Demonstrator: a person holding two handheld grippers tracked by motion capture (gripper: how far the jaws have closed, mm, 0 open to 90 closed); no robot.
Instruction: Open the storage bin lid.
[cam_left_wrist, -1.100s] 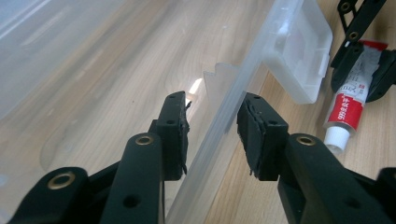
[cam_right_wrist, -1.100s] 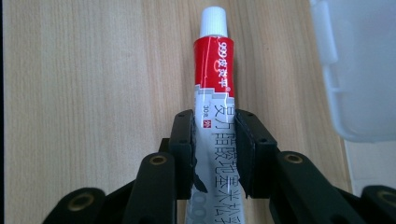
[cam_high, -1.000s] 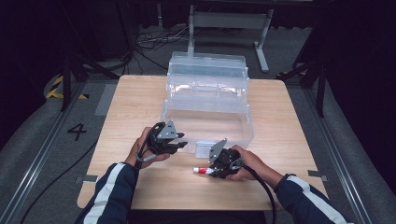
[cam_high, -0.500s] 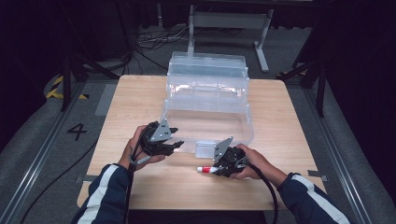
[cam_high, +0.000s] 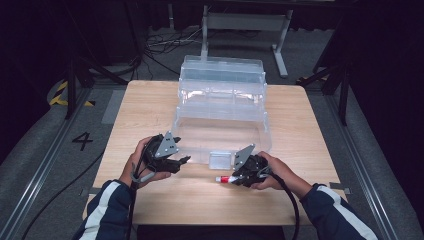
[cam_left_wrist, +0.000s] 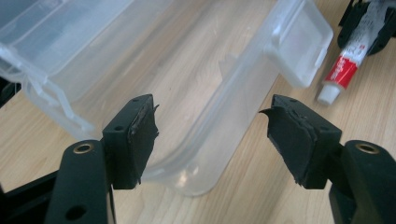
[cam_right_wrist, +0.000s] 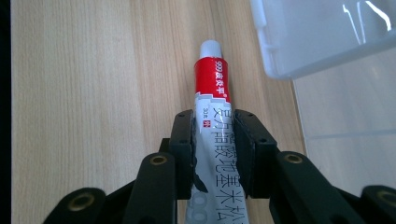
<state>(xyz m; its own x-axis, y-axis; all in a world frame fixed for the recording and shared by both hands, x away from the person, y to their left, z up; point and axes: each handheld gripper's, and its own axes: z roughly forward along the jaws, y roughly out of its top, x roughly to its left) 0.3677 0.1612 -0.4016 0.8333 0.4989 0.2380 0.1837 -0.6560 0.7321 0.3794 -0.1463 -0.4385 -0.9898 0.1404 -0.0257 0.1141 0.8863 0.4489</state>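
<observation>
**Now the tube waits by the open box**

Right now the right hand-held gripper (cam_right_wrist: 214, 140) squeezes a tube (cam_right_wrist: 212, 93) between its two black pads. The tube is white and red with a white cap. It lies low over the desk (cam_high: 150, 105), just in front of the box (cam_high: 222, 115), with its cap pointing to the left in the high view. It looks held this way so it can be lifted into the box next.

The left hand-held gripper (cam_left_wrist: 212, 135) has just been opening its jaws. They stand apart now, with nothing pinched. The rounded front corner of the box sits between them, but the pads do not press on it. I think this hand has let go of the box so the other hand can work.

The box is clear plastic and stands open, with stepped trays rising at the back. A small clear latch (cam_left_wrist: 299, 42) hangs at its front, near the tube.

The desk is pale wood. Around it the room is dark, with grey floor, cables and a metal frame (cam_high: 245, 20) behind.
</observation>
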